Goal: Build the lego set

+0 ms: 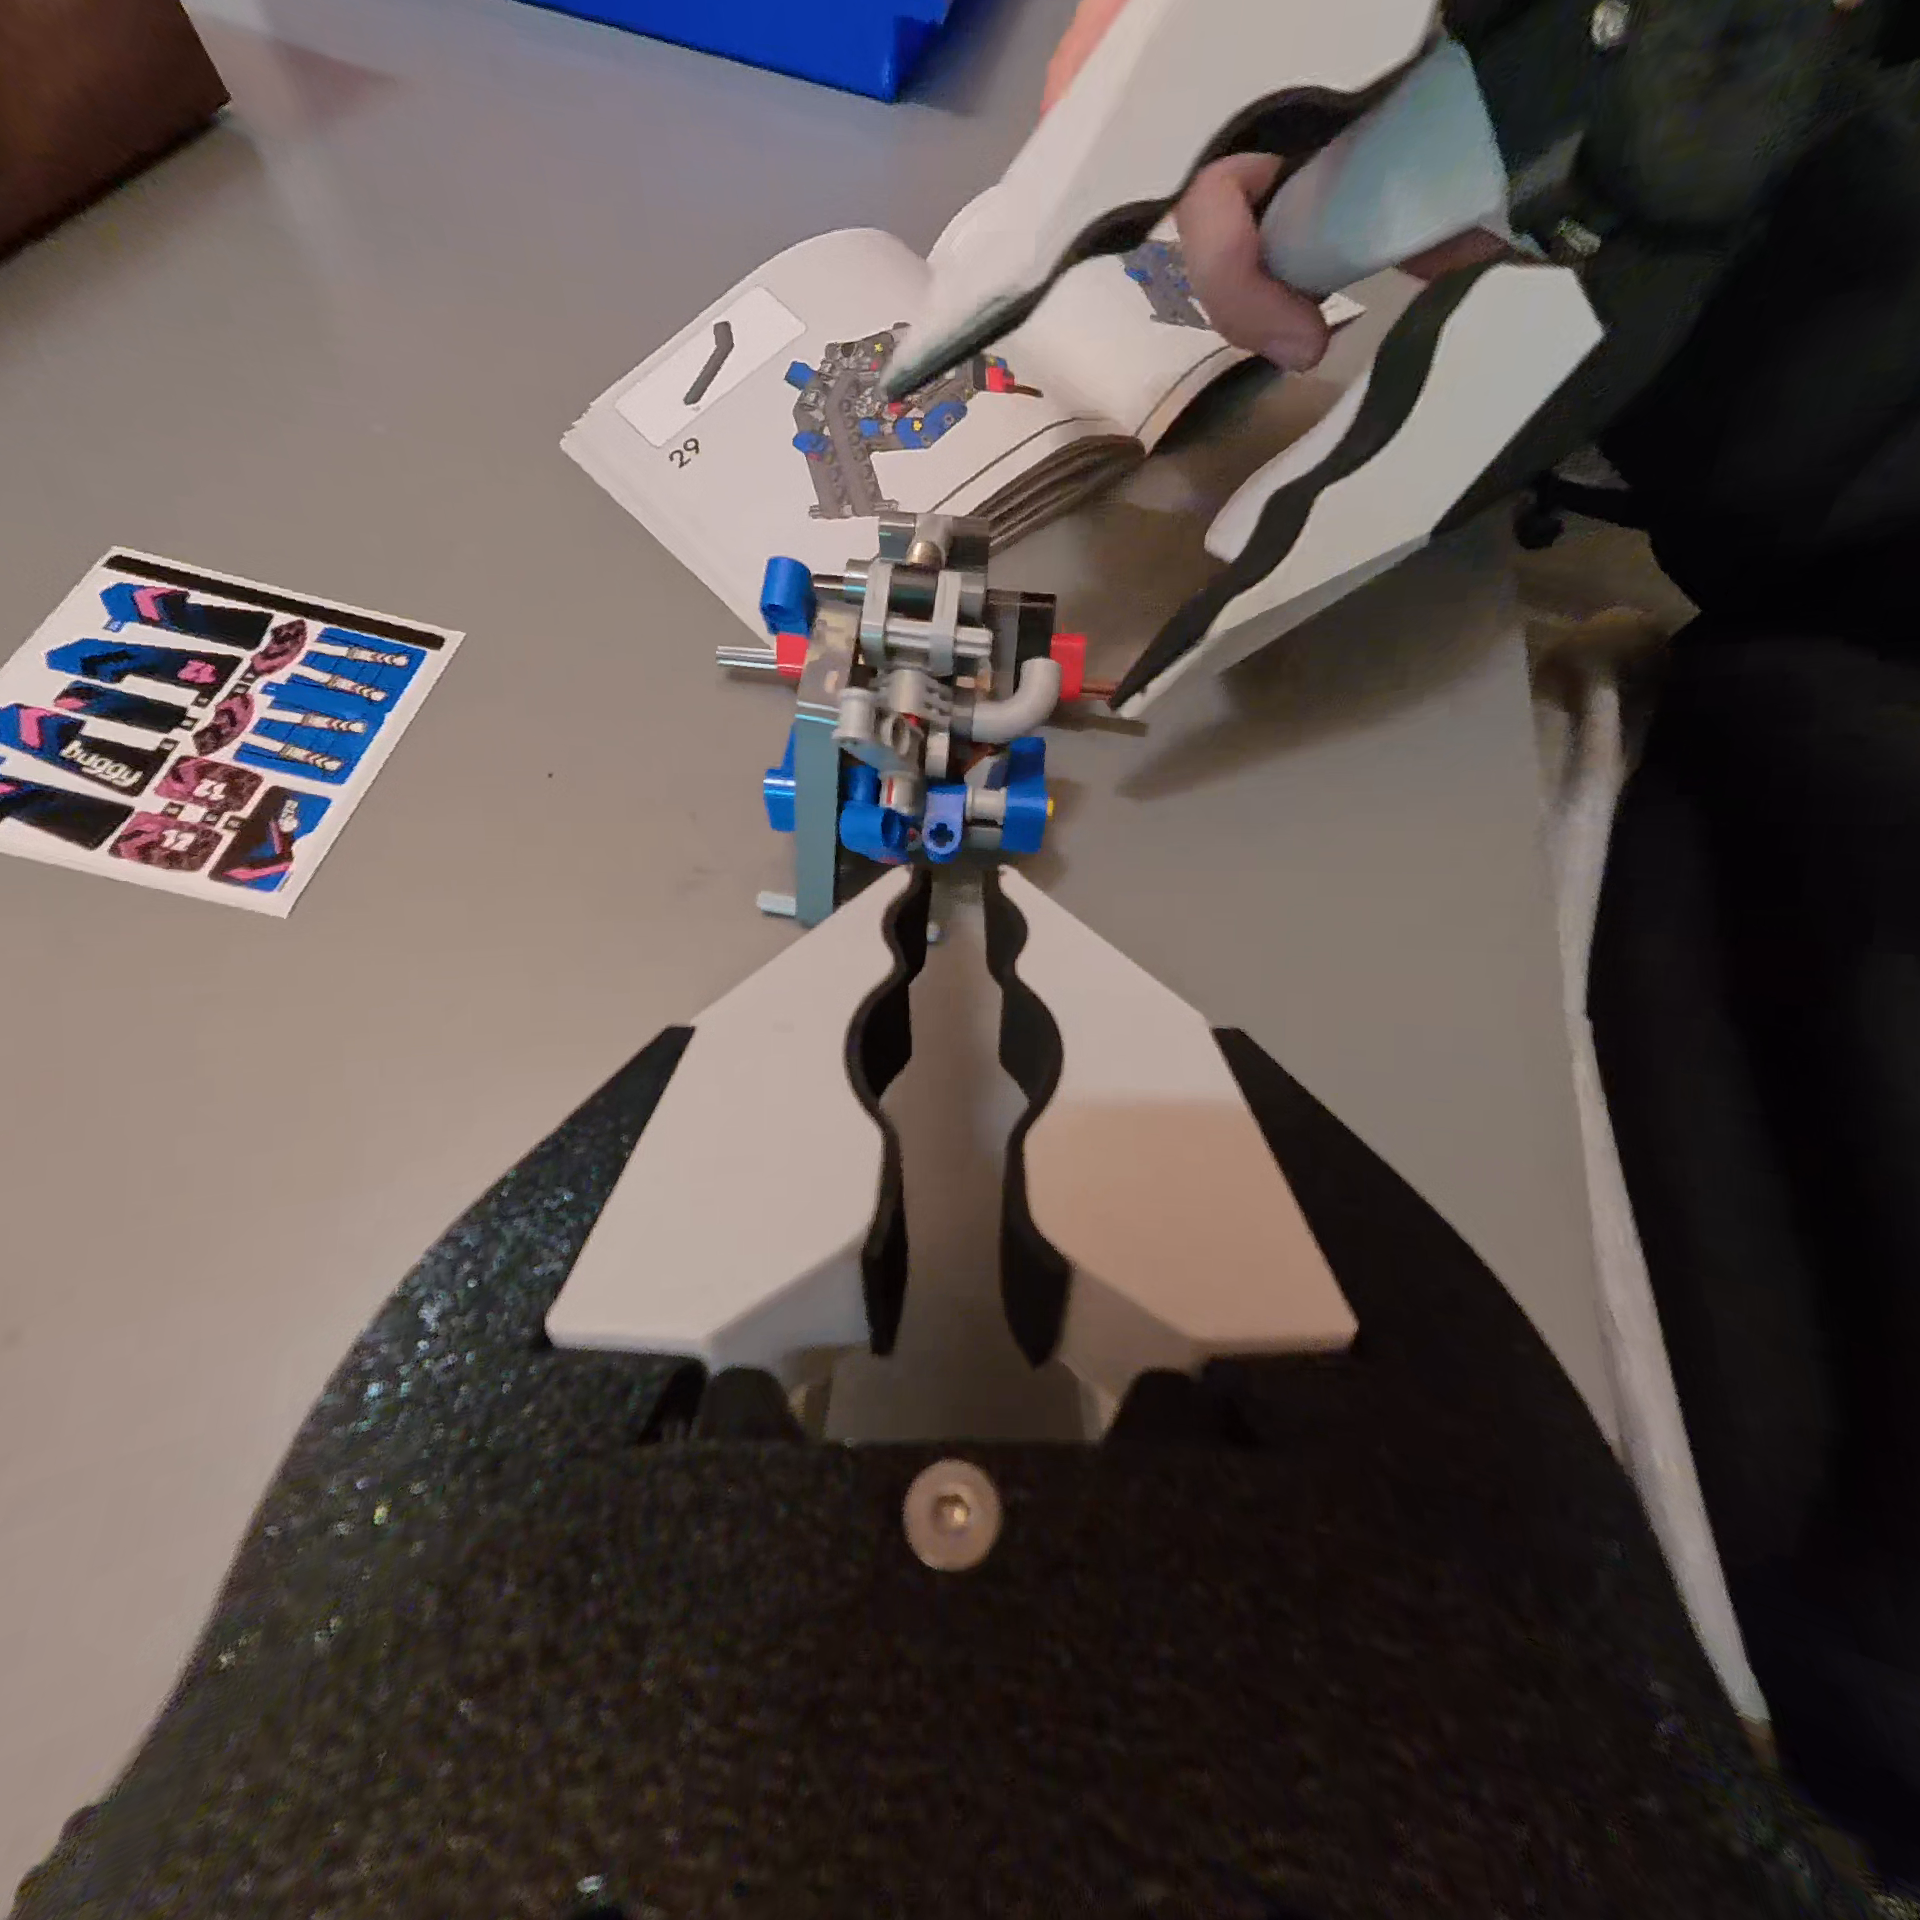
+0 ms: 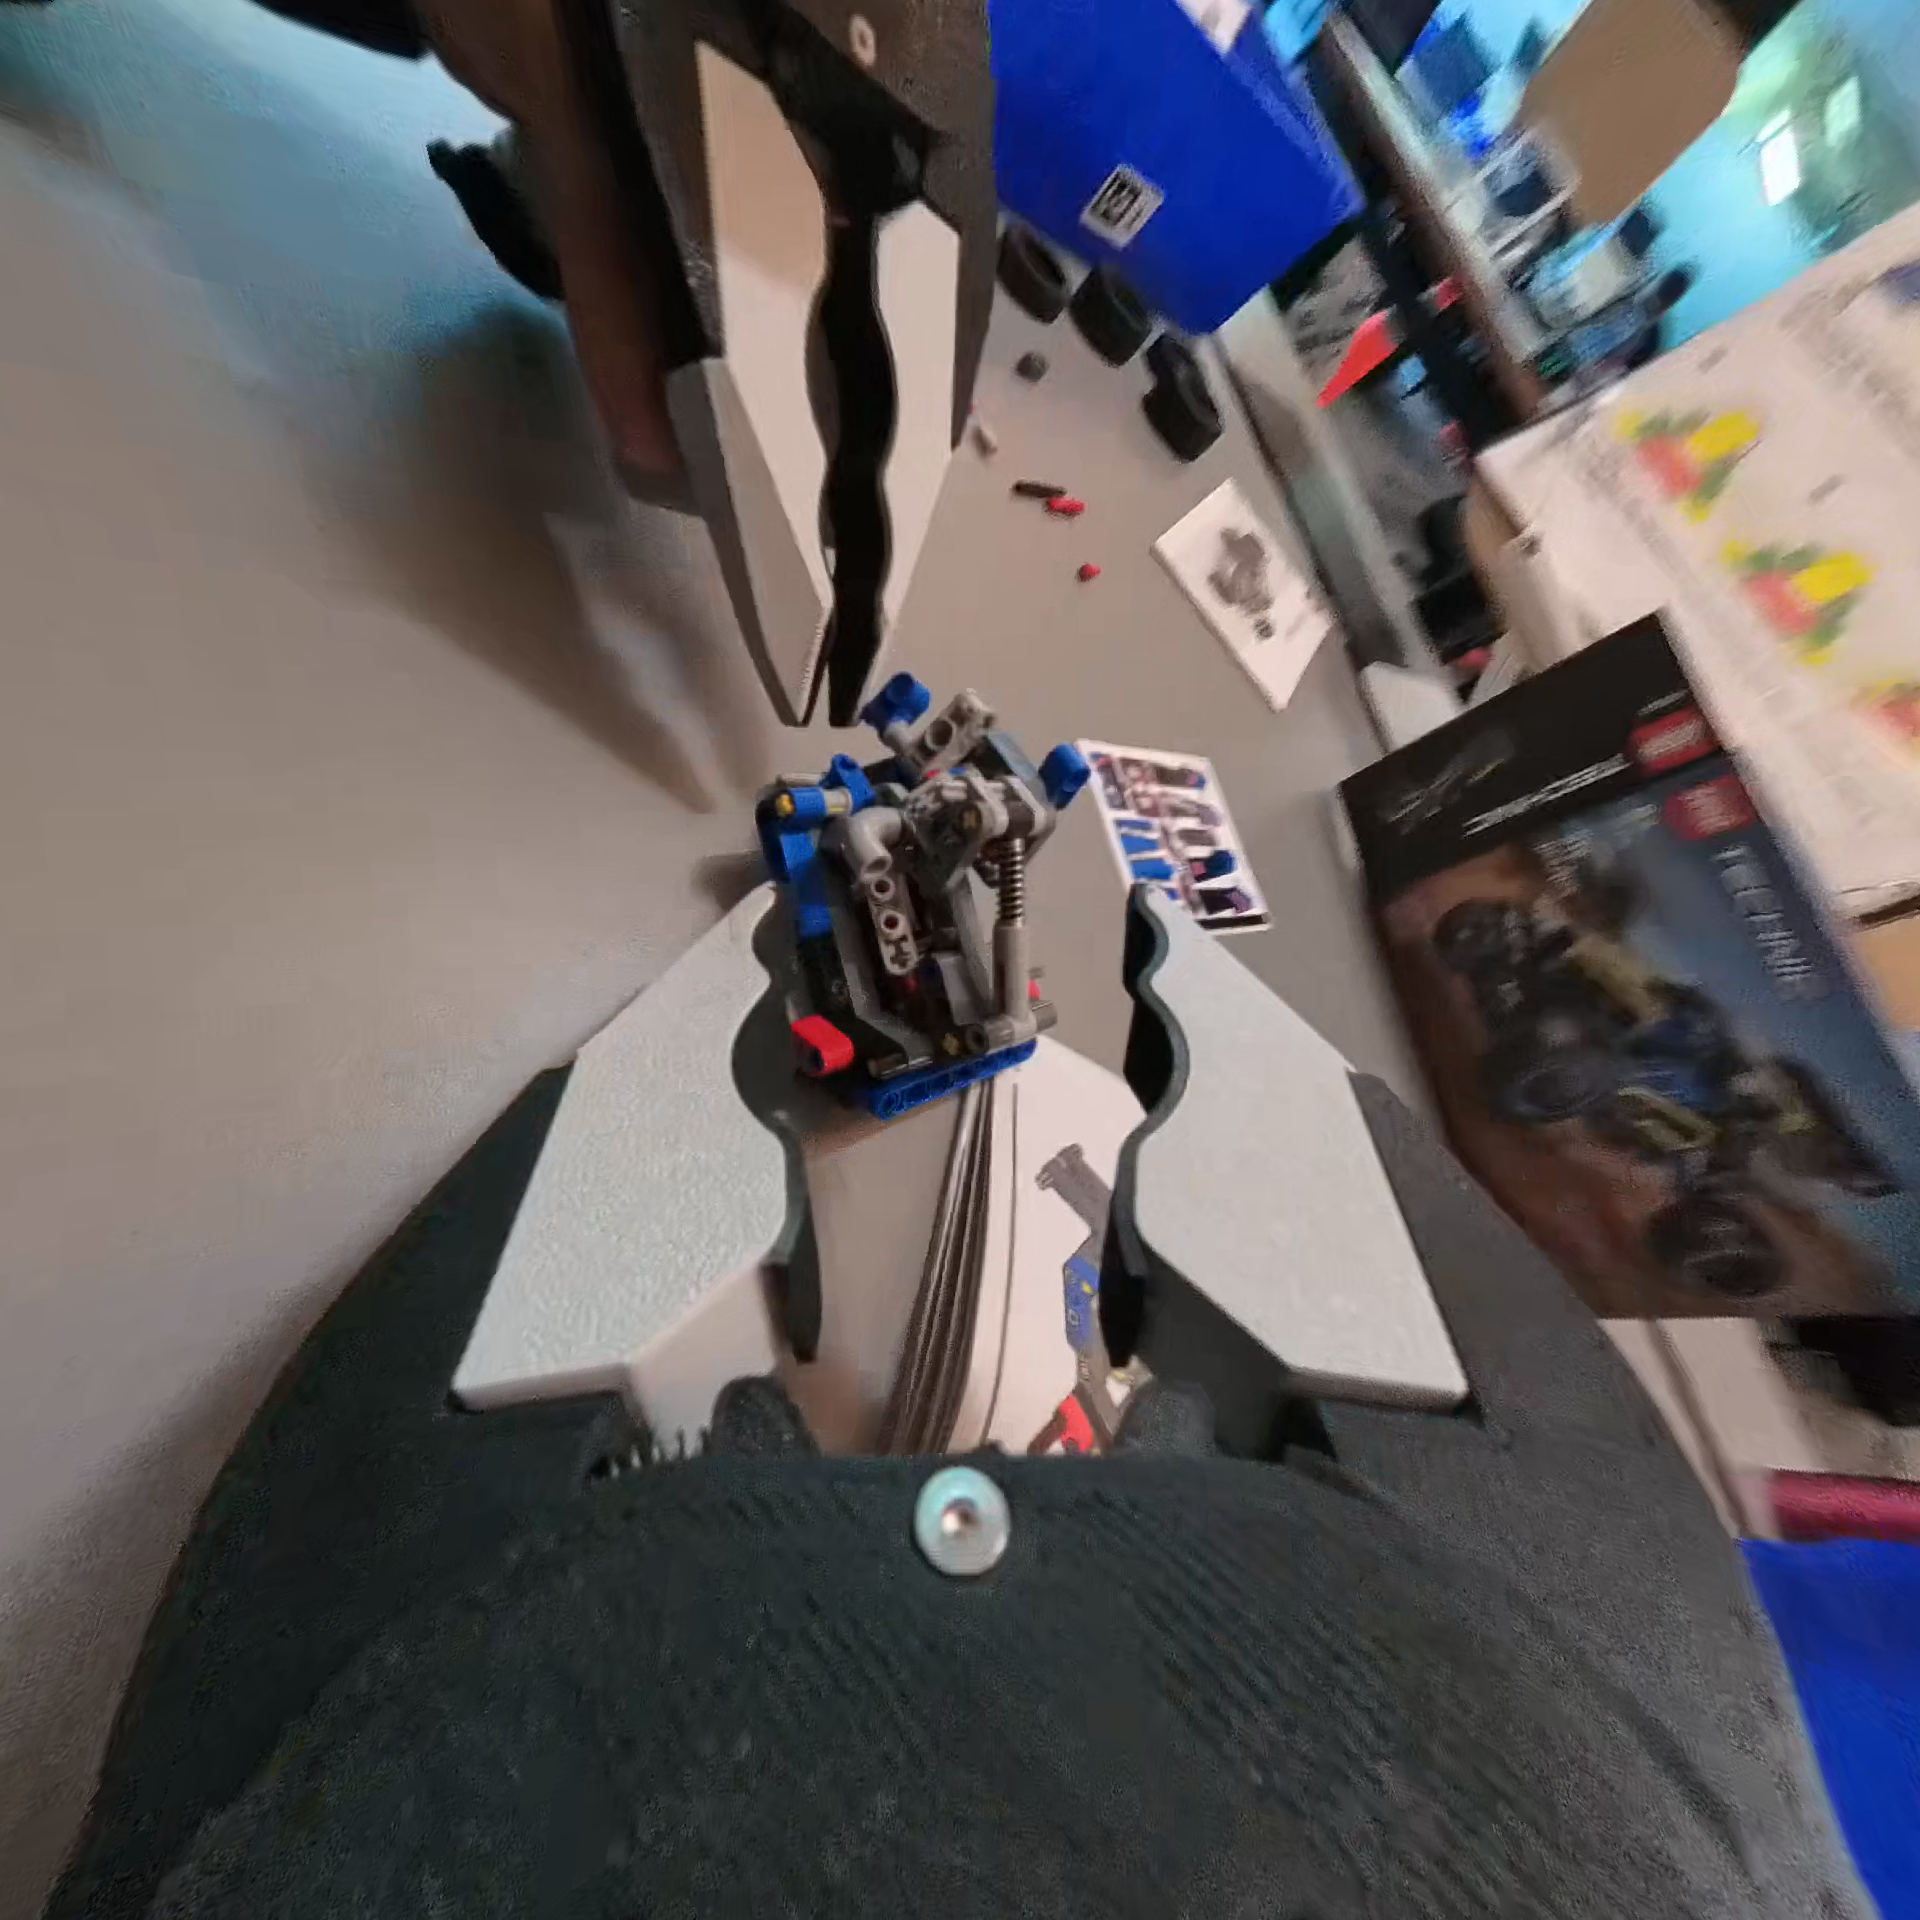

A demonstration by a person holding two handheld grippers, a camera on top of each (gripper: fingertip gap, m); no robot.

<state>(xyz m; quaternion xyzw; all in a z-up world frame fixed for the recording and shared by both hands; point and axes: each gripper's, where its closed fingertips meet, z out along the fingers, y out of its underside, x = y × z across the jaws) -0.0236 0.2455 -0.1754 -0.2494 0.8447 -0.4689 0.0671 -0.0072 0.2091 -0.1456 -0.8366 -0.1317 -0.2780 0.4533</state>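
Note:
A partly built lego assembly (image 1: 914, 707) of grey, blue and red parts stands on the grey table (image 1: 416, 312) at the edge of the open instruction booklet (image 1: 727, 416). My left gripper (image 1: 953, 883) is almost closed, its tips pinching the assembly's near blue end. It also shows from above in the right wrist view (image 2: 836, 712). My right gripper (image 2: 956, 904) is wide open and straddles the assembly (image 2: 914, 904); its left finger touches it and its right finger stands apart. In the left wrist view the right gripper (image 1: 1013, 540) has one finger over the booklet page and the other at the assembly's right side.
A sticker sheet (image 1: 208, 727) lies left of the assembly. The set's box (image 2: 1610, 987) stands at the table's side. Black tyres (image 2: 1112, 312), small red and black parts (image 2: 1060, 506) and a leaflet (image 2: 1247, 592) lie farther off, near a blue bin (image 2: 1143, 156).

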